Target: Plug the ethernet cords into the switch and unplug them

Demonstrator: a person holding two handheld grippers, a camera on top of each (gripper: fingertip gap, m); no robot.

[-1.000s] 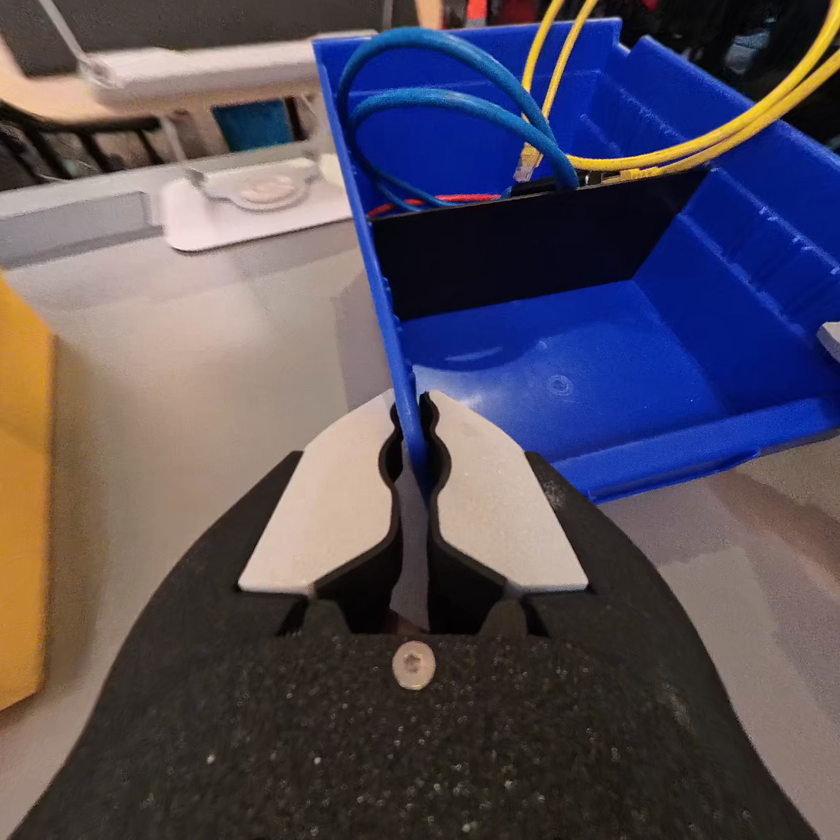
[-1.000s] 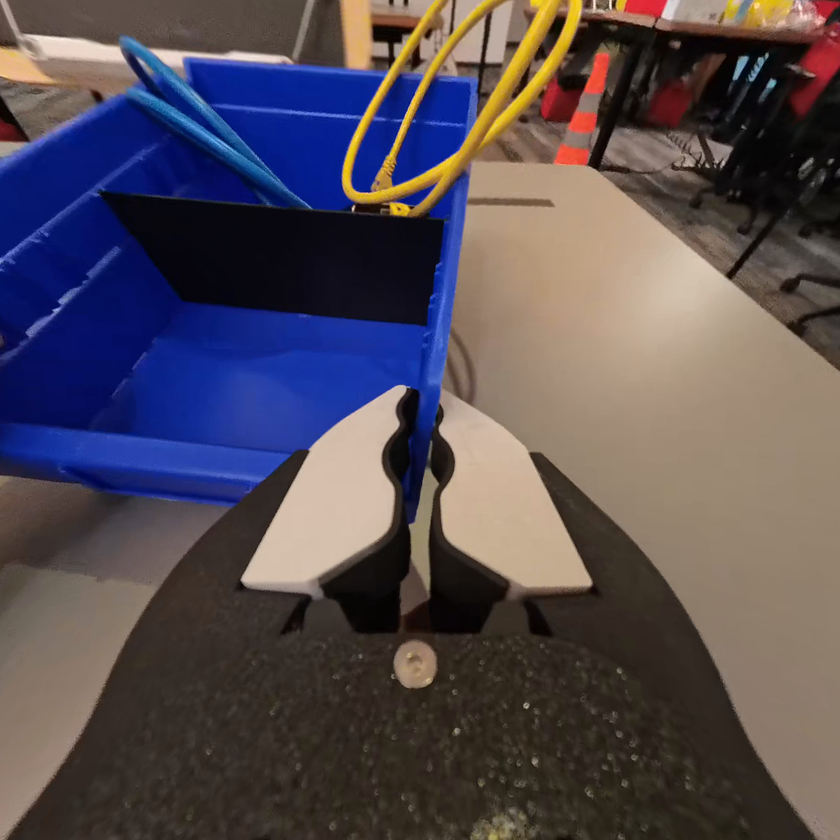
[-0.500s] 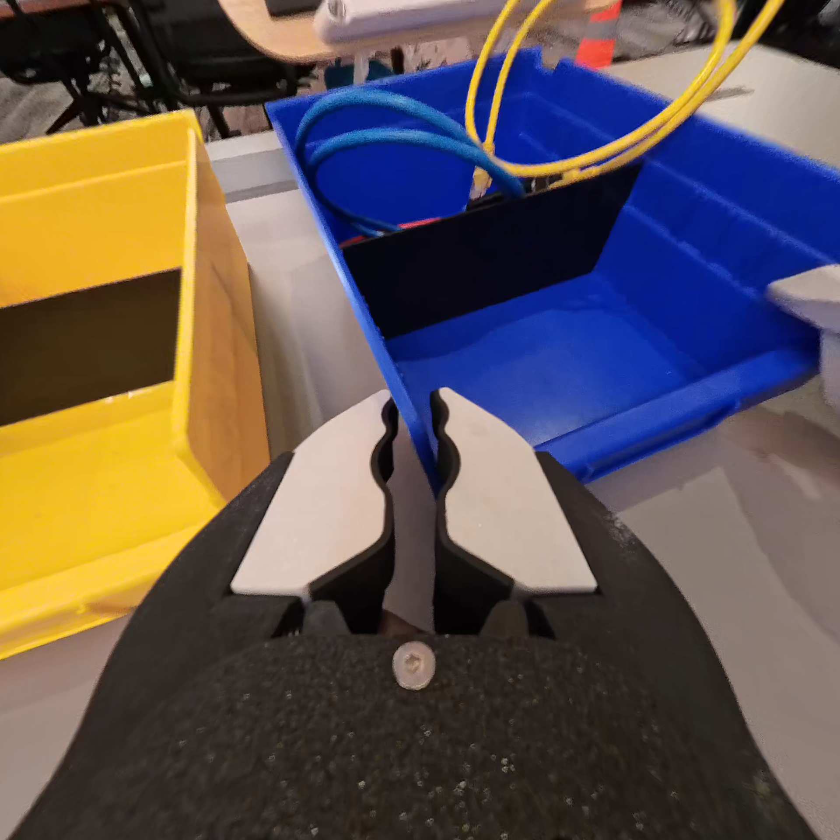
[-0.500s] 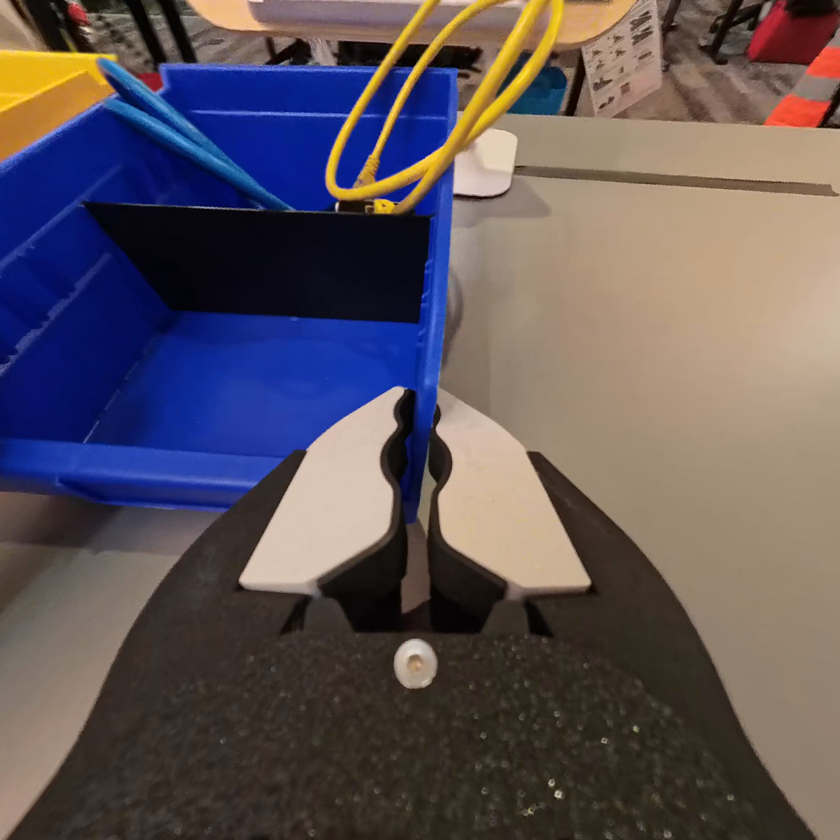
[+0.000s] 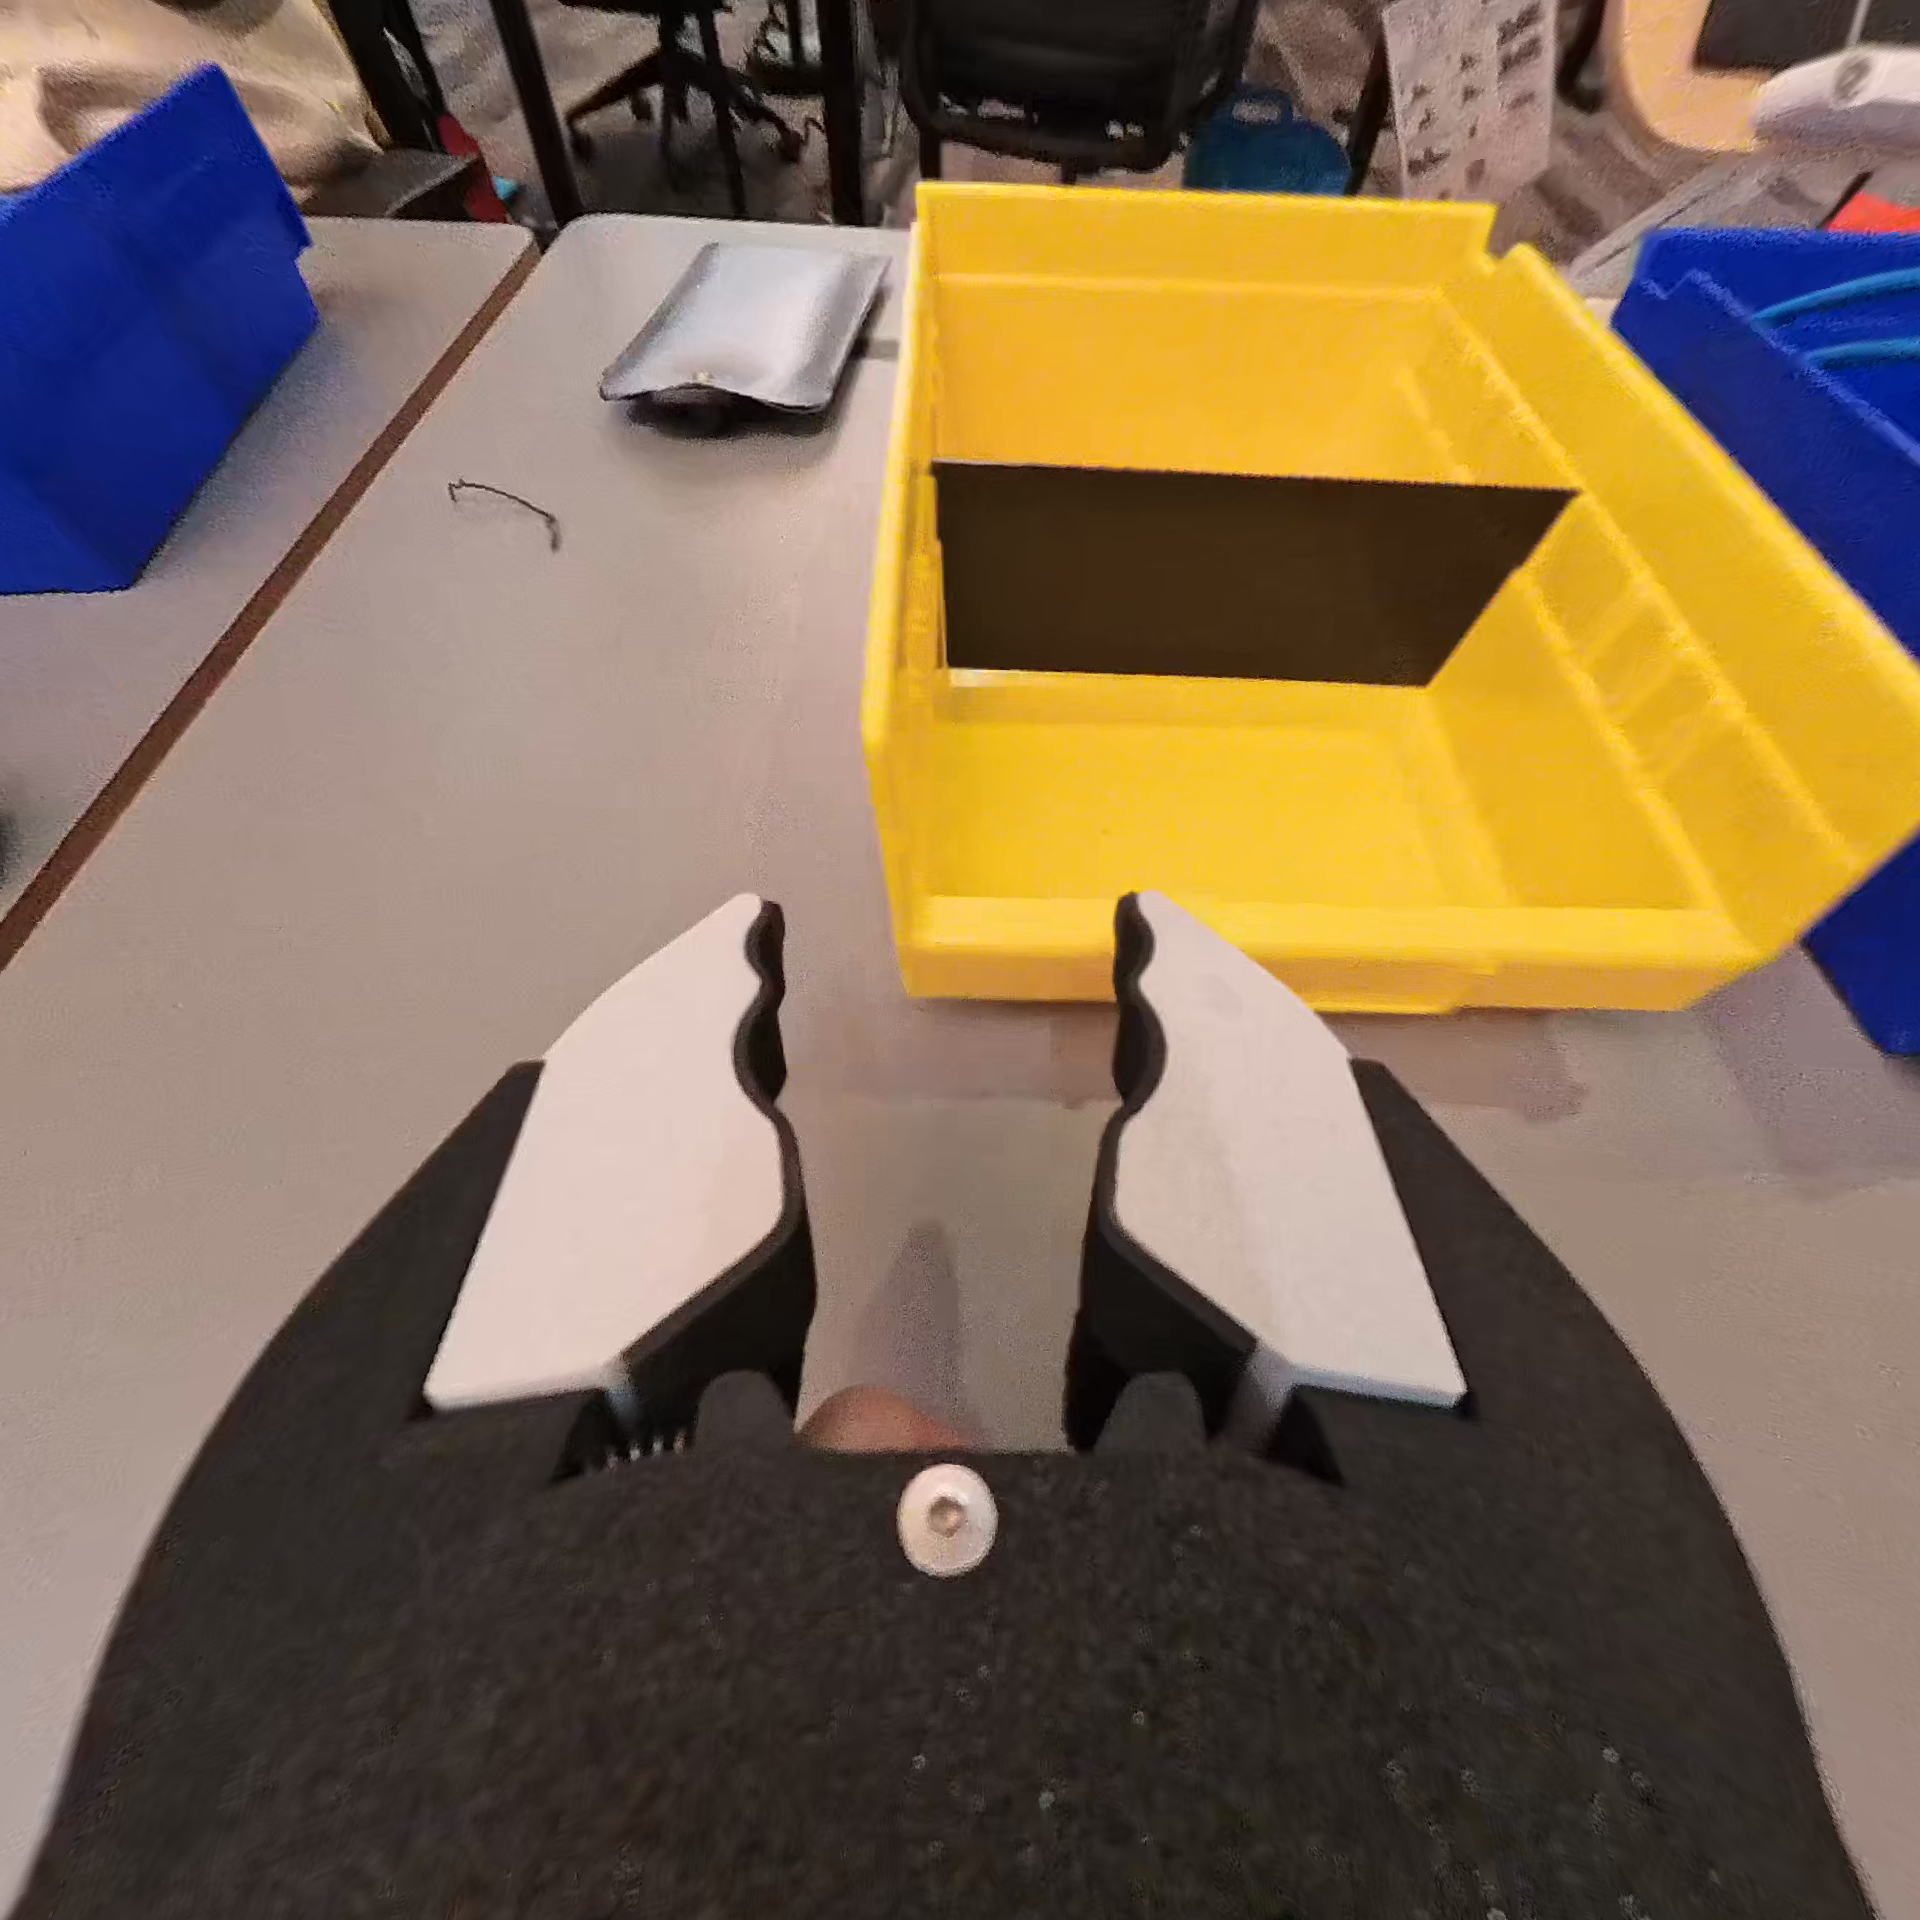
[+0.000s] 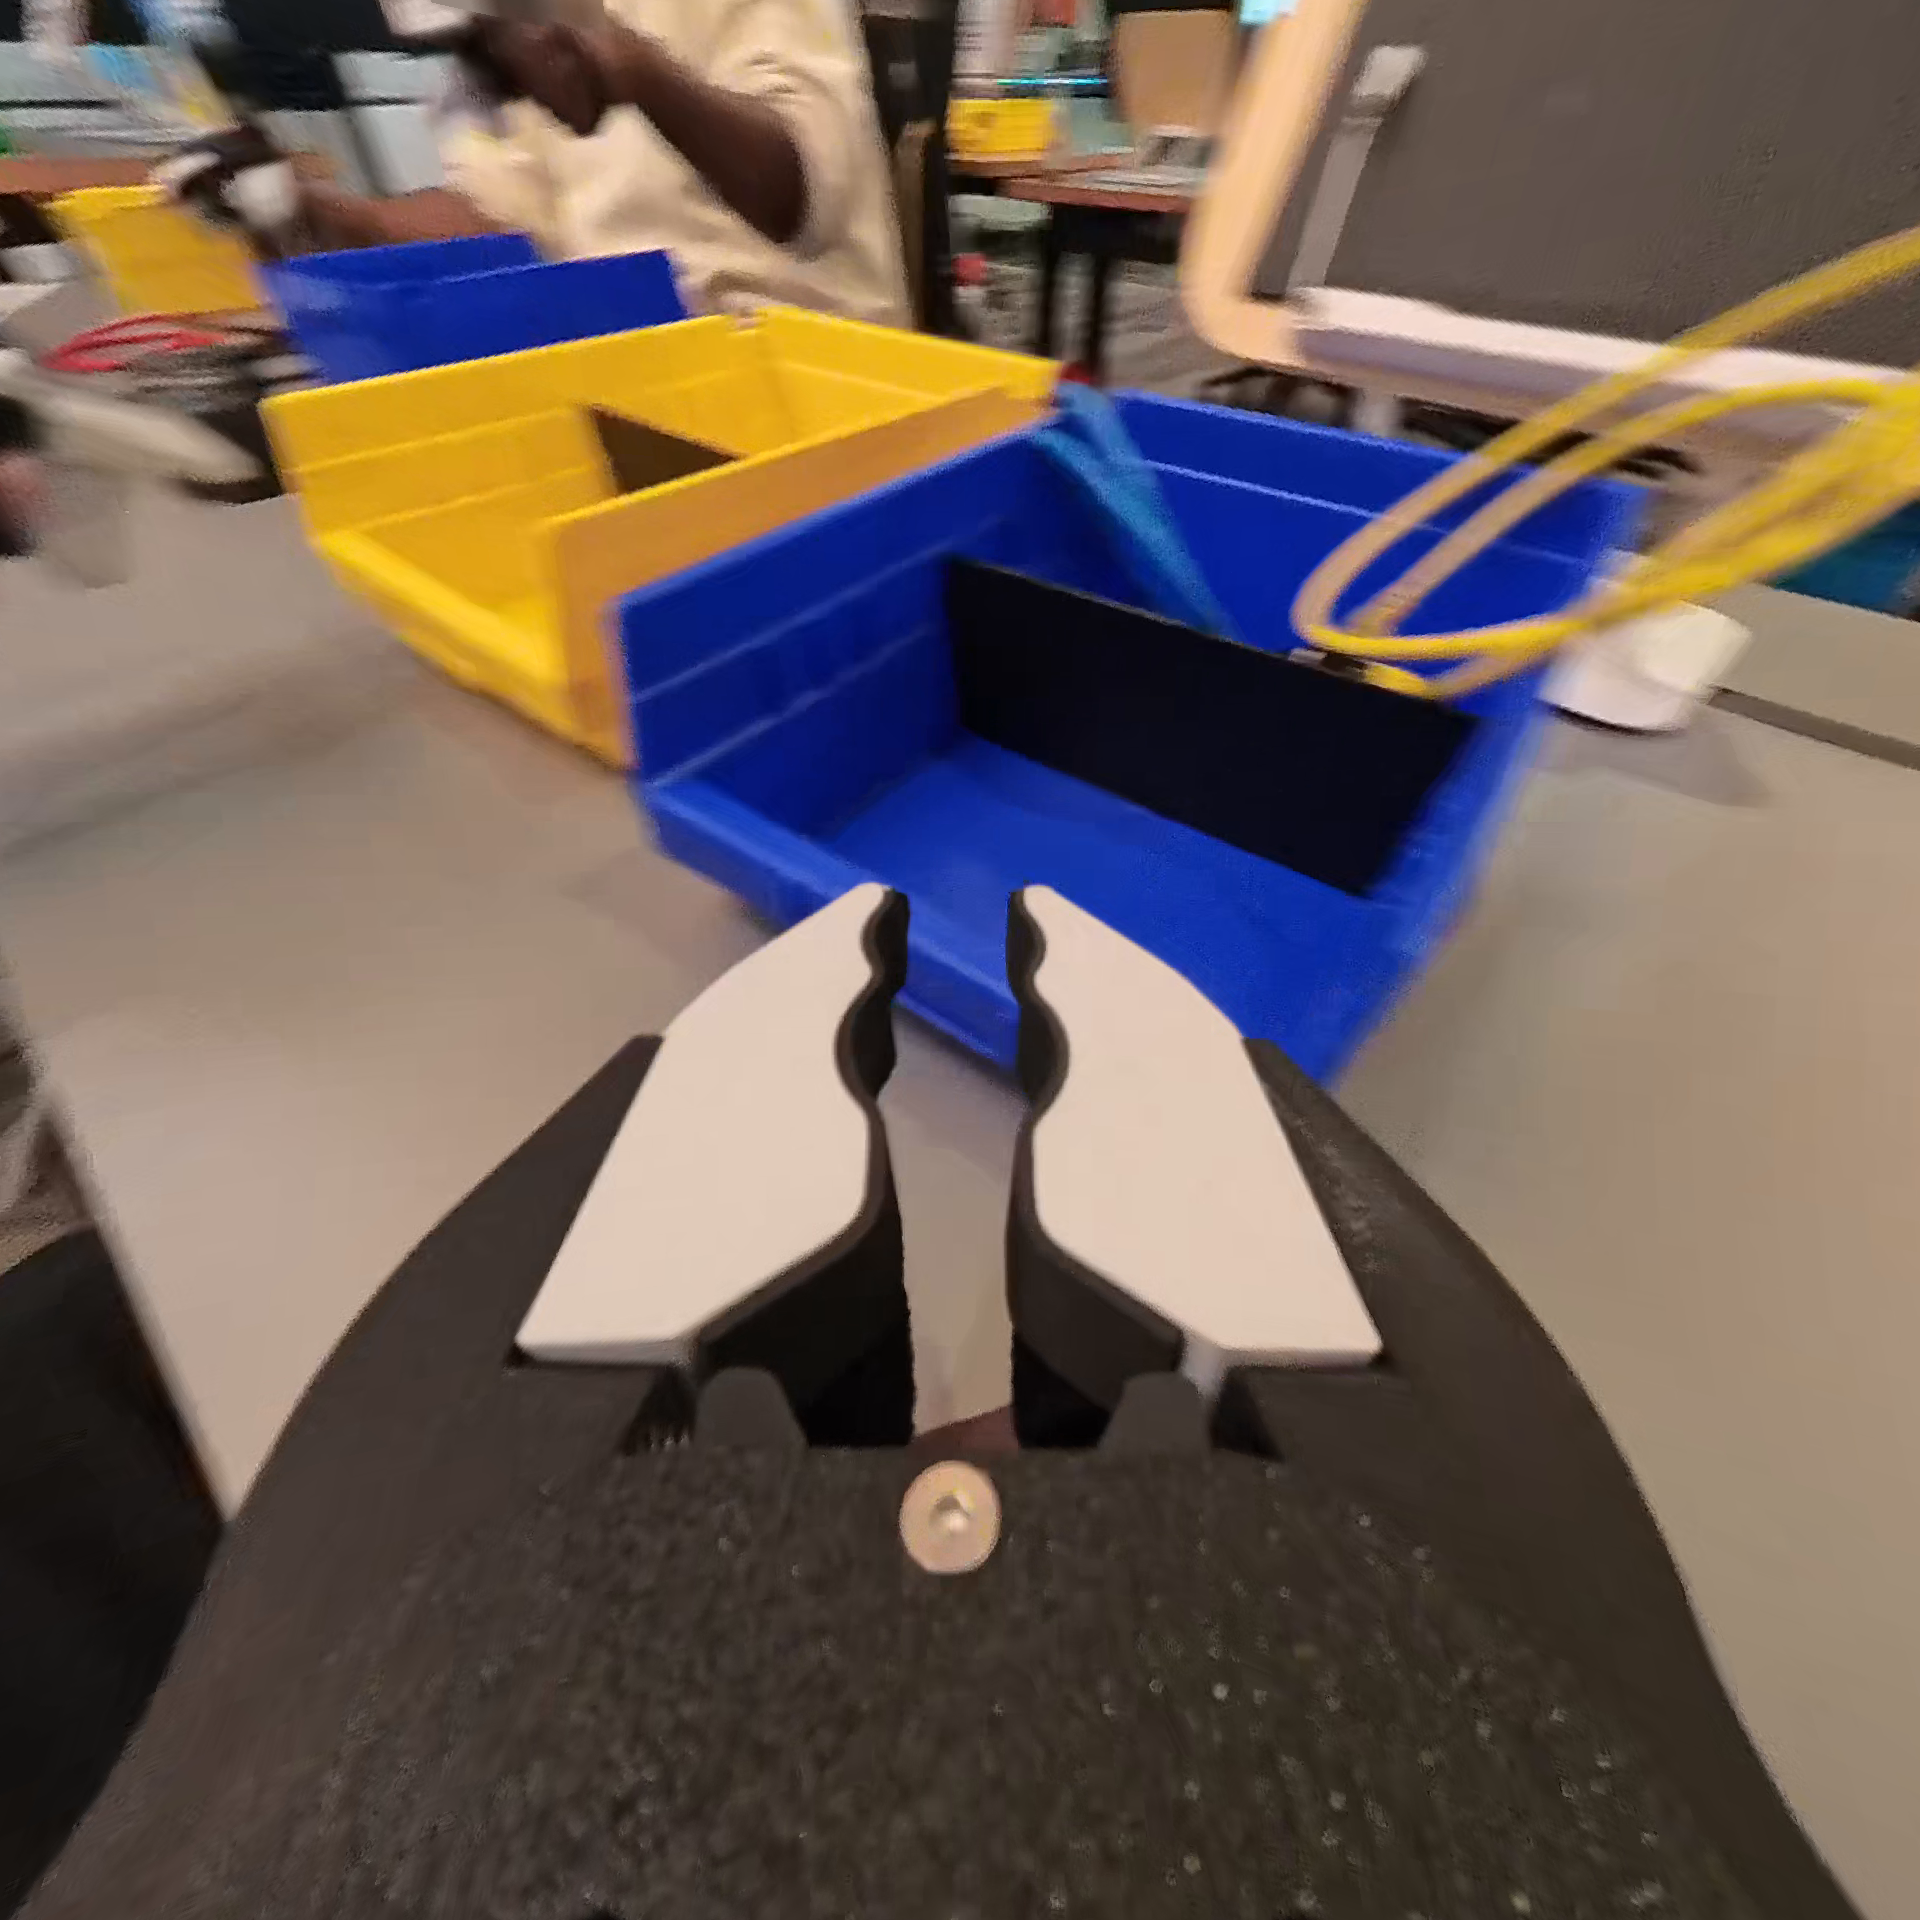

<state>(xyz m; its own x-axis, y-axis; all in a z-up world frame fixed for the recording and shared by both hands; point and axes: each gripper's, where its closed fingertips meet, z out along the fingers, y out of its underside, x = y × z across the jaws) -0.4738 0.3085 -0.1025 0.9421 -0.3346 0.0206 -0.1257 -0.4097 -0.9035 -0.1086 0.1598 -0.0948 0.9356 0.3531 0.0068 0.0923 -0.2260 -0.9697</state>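
1. Left wrist view: the left hand-held gripper hangs over the grey worktop with its fingers spread wide and nothing between them. Just ahead stands a yellow bin with a black divider across its middle; both compartments that show hold nothing. A silvery pouch and a short bit of dark wire lie farther back on the worktop. A blue bin with blue cable looping inside it shows at the right edge, and another blue bin sits on the neighbouring table at left.

2. Right wrist view: this frame is blurred. The right hand-held gripper has its fingers parted by a narrow gap and grips nothing, its tips near the front lip of the blue bin. Behind that bin's black divider, yellow ethernet cords arch up and out of the rear compartment, and a blue cord slants down into it. The yellow bin stands beside the blue one, and a person sits at a table beyond.

3. Progress: the switch itself shows in neither view; it is presumably behind the blue bin's divider, where the cords lead. No plug is in either gripper, and whether any cord is seated cannot be told. By these pictures, plugging and unplugging both appear to remain.
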